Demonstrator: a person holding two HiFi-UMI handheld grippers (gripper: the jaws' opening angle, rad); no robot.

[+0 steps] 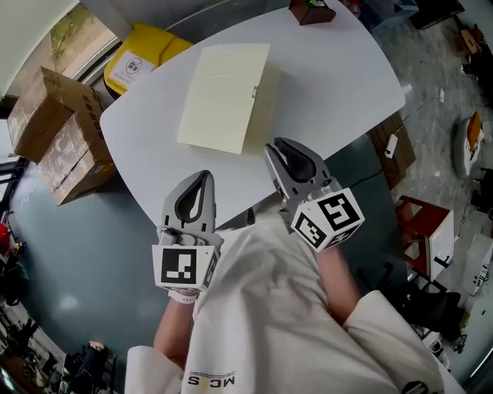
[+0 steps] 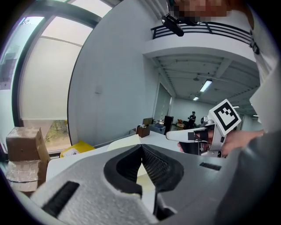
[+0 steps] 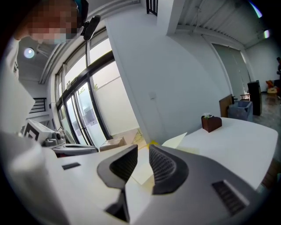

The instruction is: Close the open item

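Right gripper view shows the right gripper (image 3: 141, 148) with its jaws a narrow gap apart and nothing between them, only bare desk and a pale corner of the folder beyond. The left gripper (image 2: 141, 146) has its jaws pressed tip to tip, empty as well. Both hang over the near edge of the white desk (image 1: 339, 85), side by side and touching nothing.

The cream folder (image 1: 223, 96) lies flat on the desk's left half, close to the left edge and well apart from both grippers. From where I stand its cover looks down already, though I can't tell whether the small clasp on its right side is fastened.

The risk I'd guess at is that a push from the near side slides the light folder toward the far edge, where a small brown box (image 1: 312, 11) stands. The right jaws' gap could also snag the cover's edge and lift it.
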